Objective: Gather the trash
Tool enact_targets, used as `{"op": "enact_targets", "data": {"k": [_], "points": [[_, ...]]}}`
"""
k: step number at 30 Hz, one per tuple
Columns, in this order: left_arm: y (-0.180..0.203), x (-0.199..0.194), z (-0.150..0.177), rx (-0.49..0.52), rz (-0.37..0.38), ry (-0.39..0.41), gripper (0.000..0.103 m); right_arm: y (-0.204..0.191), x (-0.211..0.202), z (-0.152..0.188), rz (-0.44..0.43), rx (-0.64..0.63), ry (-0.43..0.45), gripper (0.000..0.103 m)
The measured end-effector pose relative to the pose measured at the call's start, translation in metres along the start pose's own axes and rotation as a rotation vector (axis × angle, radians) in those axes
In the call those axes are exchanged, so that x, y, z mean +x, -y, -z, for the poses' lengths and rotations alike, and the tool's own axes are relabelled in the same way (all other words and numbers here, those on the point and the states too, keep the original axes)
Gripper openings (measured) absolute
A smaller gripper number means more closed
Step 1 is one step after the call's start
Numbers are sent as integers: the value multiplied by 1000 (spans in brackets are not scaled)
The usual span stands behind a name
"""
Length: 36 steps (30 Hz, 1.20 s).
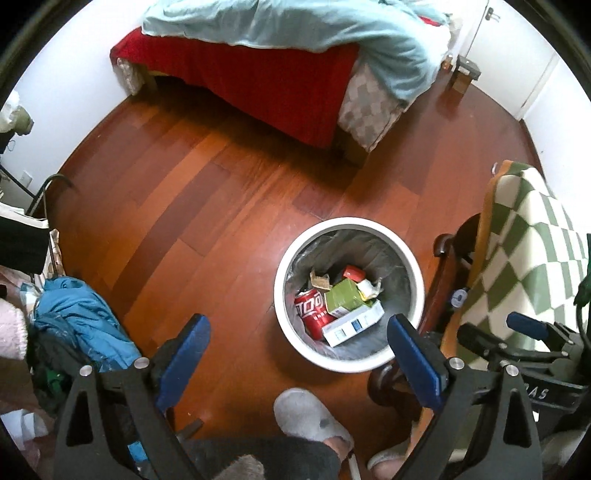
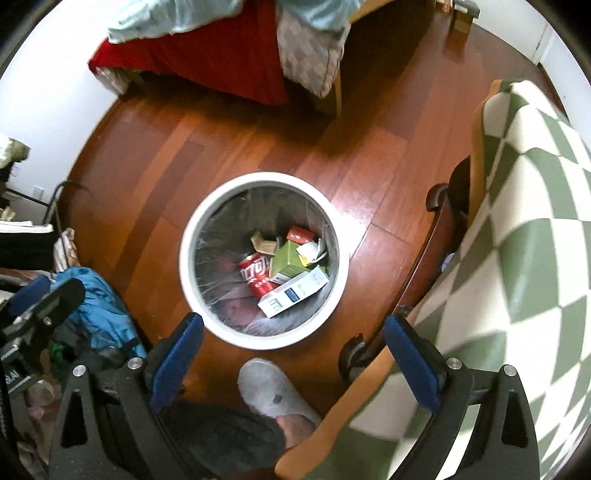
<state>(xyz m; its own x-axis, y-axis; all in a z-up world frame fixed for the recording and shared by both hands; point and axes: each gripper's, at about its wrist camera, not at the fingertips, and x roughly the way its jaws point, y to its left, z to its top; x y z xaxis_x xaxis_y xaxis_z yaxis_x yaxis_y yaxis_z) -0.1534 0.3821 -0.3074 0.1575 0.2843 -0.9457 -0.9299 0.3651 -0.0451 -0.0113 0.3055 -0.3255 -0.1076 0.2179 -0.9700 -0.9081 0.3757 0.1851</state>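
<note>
Left tongs point(image 1: 299, 350) spread wide with blue pads, nothing between them, poised above the floor just left of the bin; right tongs point(image 2: 293, 354) likewise parted and empty, hanging over the bin's near rim. Below, a round white plastic wastebasket point(image 2: 192, 236) lined with a clear bag, standing on the reddish-brown wooden plank floor point(image 2: 155, 177). Inside it, the collected trash: a red soda can point(image 2: 255, 275), a green carton point(image 2: 290, 260), a white and blue flat box point(image 2: 291, 293), a small red pack point(image 2: 301, 233), and torn brown cardboard scraps point(image 2: 264, 242). Just beside the bin on the near side, a person's foot in a grey fuzzy slipper point(image 2: 269, 387). To the right, a green-and-cream checkered cushion point(image 2: 524, 240) on a dark wooden chair. To the left, a crumpled blue garment point(image 2: 103, 306). Further off, a bed with a red sheet point(image 1: 258, 77) and a pale blue blanket point(image 1: 295, 26).
</note>
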Motion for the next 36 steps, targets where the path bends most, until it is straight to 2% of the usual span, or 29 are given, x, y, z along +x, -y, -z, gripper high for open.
{"op": "enact_targets", "data": {"k": [10,18,28,36], "points": [[6,-108,24,-5,50,100,98,1,-125,38,-105,-37,108,99],[11,-179,39,-4,111,173,98,-7,-211,68,-201,-93,172,100],[20,-239,52,-9,195,232,98,-11,-285,91,-275,-125,234,101],[27,-267,61,9,232,251,98,-15,-317,106,-328,-154,237,101]]}}
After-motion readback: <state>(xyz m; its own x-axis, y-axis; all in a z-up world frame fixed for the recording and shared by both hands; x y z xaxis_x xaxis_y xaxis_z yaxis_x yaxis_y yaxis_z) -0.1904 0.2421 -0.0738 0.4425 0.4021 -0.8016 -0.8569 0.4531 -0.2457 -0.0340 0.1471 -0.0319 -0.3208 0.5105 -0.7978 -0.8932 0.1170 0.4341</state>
